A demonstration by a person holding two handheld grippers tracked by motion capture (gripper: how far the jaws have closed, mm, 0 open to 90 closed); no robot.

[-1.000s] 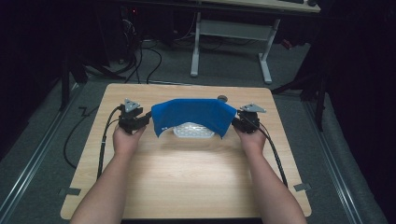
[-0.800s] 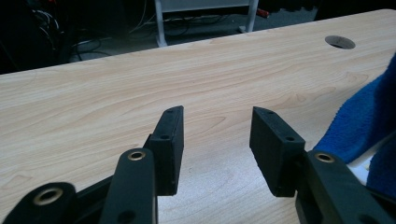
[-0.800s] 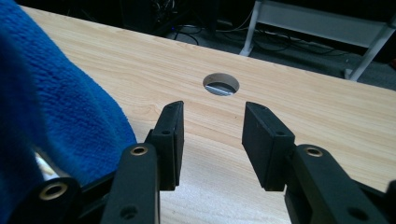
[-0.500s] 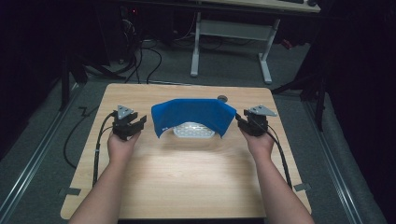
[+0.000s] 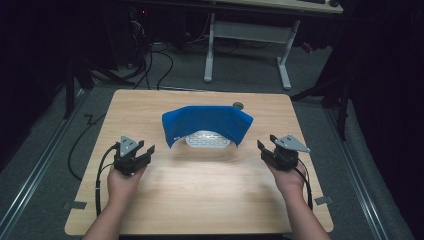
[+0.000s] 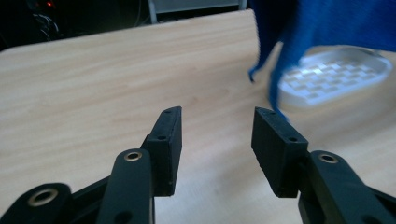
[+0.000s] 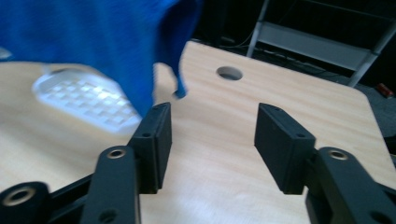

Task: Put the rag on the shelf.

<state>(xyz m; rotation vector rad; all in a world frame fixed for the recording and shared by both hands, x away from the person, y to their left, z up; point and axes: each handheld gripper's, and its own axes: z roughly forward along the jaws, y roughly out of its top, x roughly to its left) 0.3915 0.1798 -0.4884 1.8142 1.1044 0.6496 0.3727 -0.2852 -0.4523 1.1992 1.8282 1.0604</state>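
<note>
Grippers, left (image 5: pixel 141 151) and right (image 5: pixel 265 148), both spread and empty, flanking blue cloth (image 5: pixel 206 122) draped over white perforated plastic basket (image 5: pixel 207 140) on wooden table (image 5: pixel 200 190).

At the top of the frame, a white-legged desk (image 5: pixel 245 45) stands on the grey floor (image 5: pixel 320 107). Black cables (image 5: pixel 150 55) lie at upper left.
</note>
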